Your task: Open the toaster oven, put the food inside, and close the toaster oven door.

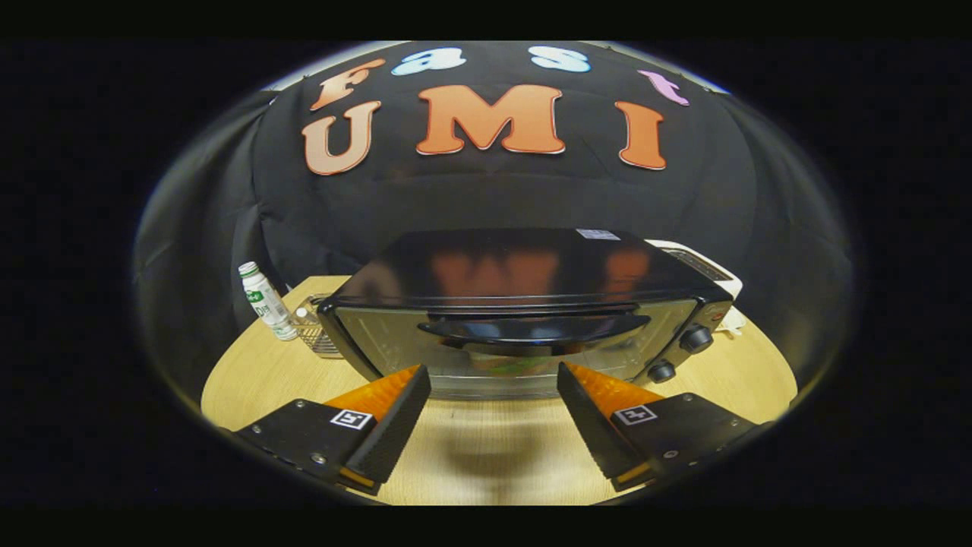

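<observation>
Gripper (493,380) spread wide, fingers parted and holding nothing, poised just short of the black toaster oven (524,311) on the wooden table (486,448). Oven door (516,353) is shut, its curved handle (531,330) dead ahead between the fingers, something colourful glimpsed behind the glass. Two knobs (695,339) sit on its right side. Off left, a white bottle (266,301) stands beside a small wire basket (317,334).

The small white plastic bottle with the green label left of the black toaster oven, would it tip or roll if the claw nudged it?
The small white plastic bottle looks tall and narrow, so it would probably tip easily. Being round, it may roll across the smooth wooden table toward the wire basket. It likely feels light. The claw is open, nowhere near it.
</observation>
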`<state>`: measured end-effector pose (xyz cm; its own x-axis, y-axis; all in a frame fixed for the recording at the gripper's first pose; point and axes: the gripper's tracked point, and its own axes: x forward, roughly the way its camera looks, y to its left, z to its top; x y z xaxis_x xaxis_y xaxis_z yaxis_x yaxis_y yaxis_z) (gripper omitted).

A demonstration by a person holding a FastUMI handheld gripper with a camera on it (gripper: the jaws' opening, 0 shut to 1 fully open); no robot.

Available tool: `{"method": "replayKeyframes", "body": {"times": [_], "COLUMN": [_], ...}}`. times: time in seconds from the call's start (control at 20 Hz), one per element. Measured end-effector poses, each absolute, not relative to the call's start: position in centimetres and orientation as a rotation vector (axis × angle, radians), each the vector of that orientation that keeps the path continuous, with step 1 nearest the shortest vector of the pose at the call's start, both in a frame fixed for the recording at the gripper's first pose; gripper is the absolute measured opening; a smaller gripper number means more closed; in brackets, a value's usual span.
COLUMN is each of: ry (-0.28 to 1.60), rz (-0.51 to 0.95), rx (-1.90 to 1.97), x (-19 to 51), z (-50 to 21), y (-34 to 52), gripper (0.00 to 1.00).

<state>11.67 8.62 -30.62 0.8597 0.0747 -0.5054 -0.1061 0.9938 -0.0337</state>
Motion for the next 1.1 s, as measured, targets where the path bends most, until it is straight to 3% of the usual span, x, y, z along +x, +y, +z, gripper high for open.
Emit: {"method": "replayKeyframes", "body": {"times": [0.45,1.1], "ry": [0.451,0.247], "rz": [0.07,0.059], "rx": [-0.04,-0.015], "x": [9.9,7.7], "z": [-25.2,-10.8], "y": [4.0,-4.6], "gripper": [1.0,0.99]}}
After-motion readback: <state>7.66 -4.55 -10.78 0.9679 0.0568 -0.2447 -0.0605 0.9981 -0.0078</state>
